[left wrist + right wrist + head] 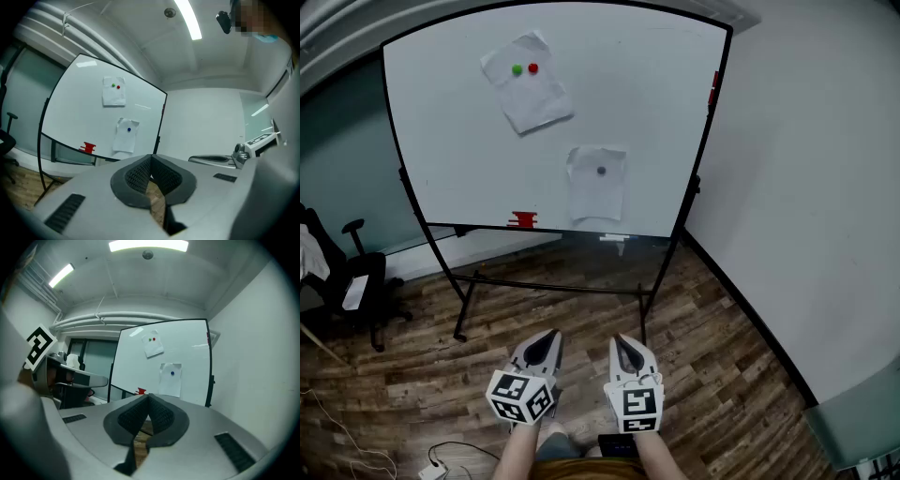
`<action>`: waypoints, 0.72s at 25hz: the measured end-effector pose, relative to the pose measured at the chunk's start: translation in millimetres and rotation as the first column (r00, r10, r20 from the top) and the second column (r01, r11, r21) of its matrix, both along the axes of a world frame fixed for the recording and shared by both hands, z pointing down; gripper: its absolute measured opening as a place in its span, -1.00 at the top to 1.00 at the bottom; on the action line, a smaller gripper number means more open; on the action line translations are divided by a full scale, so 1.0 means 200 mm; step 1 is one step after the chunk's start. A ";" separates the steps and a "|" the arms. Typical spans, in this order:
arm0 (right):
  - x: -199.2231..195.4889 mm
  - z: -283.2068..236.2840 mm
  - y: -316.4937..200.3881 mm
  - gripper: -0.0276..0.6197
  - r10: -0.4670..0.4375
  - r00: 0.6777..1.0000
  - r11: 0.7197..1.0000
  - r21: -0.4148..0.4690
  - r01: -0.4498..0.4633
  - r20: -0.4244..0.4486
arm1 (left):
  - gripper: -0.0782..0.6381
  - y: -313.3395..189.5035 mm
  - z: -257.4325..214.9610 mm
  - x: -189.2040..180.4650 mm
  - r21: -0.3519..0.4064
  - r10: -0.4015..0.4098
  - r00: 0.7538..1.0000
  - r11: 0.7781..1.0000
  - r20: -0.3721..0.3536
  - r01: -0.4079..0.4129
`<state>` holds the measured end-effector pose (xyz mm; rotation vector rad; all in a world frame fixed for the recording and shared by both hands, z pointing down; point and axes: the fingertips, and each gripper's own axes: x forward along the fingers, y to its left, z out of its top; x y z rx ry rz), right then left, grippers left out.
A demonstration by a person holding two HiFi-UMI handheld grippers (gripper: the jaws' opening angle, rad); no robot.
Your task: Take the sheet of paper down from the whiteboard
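Paper sheet (595,194), lower, wrinkled rectangle on glossy whiteboard (450,131).

Upper sheet (526,82) hangs left of lower sheet (597,183) on whiteboard (441,141).

No legible text; only square coded markers on left gripper (551,334), right gripper (620,339)

I have both grippers low in front of me, side by side and just apart, pointing level ahead. My left gripper (549,339) has its jaws closed tip to tip with nothing between them, and my right gripper (622,343) is closed and empty the same way. Their marker cubes (522,397) face me, with my forearms (517,457) entering behind them from the bottom edge.
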<state>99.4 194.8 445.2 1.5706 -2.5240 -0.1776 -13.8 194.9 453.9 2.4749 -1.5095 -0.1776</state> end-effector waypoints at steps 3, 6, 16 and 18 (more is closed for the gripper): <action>0.01 0.01 0.02 0.88 -0.001 1.000 1.000 -0.003 0.001 0.001 | 0.71 0.02 0.00 0.00 0.003 -0.001 1.000 1.000 -0.004 0.001; 0.01 0.03 0.03 0.88 -0.013 1.000 1.000 -0.021 0.013 0.007 | 0.71 0.03 -0.01 0.01 0.009 -0.002 1.000 1.000 -0.015 0.002; 0.02 0.02 0.09 0.88 -0.018 1.000 1.000 -0.013 0.018 0.000 | 0.71 0.07 0.00 0.02 -0.002 -0.008 1.000 1.000 -0.001 0.008; 0.05 -0.01 0.10 0.87 -0.008 1.000 1.000 0.002 0.008 0.010 | 0.67 0.08 -0.02 0.02 0.005 -0.023 1.000 1.000 -0.012 0.023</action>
